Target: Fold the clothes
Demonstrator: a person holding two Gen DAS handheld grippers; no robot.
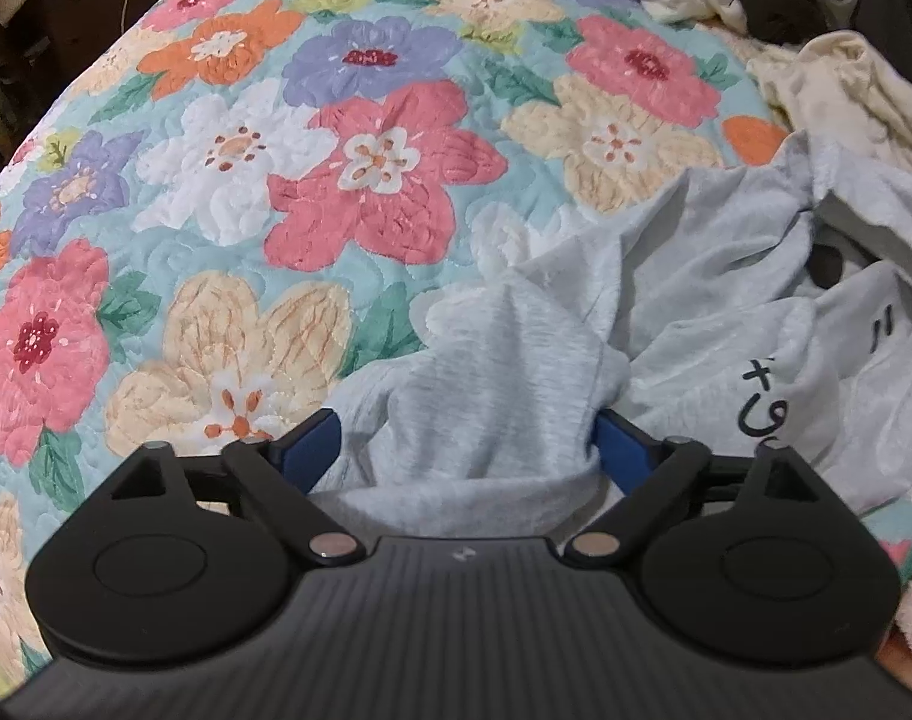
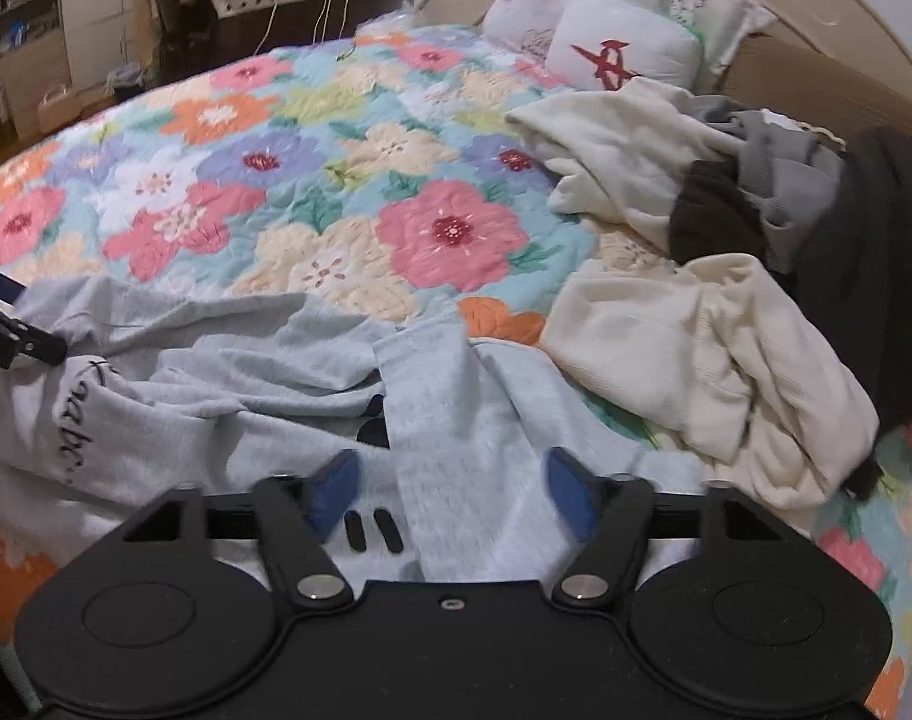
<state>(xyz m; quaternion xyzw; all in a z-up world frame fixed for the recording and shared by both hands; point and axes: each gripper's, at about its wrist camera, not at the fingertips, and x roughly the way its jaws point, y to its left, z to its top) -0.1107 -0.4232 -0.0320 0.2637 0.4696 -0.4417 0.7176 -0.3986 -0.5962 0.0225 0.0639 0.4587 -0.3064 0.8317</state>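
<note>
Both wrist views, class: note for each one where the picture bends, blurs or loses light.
Left wrist view: the flowered quilt bulges like a dome, corners fall dark, and the grey shirt stays fairly sharp. Right wrist view: the same bulge curves the headboard, the grey shirt near the right tongs is smeared by motion, and the room beyond the bed is dim.
</note>
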